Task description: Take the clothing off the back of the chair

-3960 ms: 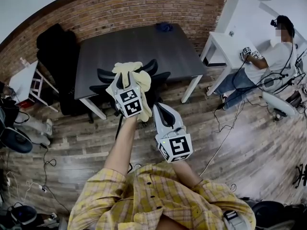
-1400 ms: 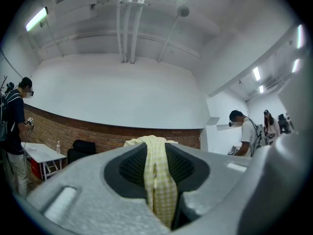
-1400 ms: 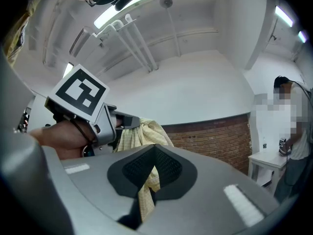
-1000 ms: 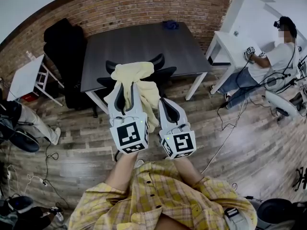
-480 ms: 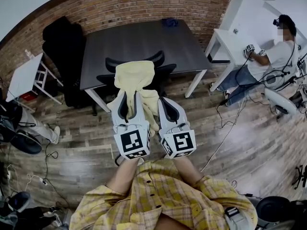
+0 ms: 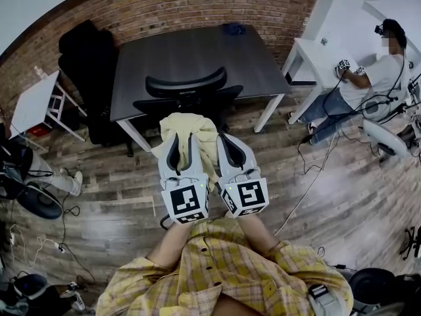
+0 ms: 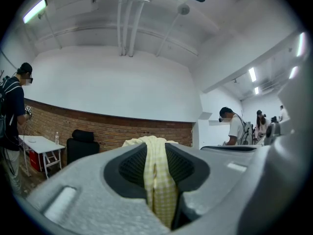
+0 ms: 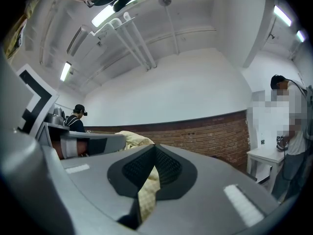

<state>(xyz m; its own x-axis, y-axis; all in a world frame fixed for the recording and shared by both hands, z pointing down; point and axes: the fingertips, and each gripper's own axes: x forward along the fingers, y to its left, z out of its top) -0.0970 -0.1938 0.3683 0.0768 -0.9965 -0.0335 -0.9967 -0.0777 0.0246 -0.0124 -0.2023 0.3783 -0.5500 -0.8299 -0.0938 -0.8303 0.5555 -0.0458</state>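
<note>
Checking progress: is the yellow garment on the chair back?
Off: pale yellow checked garment held by left gripper and right gripper; black office chair's backrest bare.

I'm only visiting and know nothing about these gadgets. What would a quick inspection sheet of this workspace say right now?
Surface: dark table on a wooden floor.
Job's things: yellow garment is off the black chair, whose back is bare.
Clutter: small blue item at the table's far edge.
Grippers: left claw and right claw are both shut on the garment.
Cables: loose cables trail across the floor.
Surroundings: brick wall; a person sits at a white desk.
</note>
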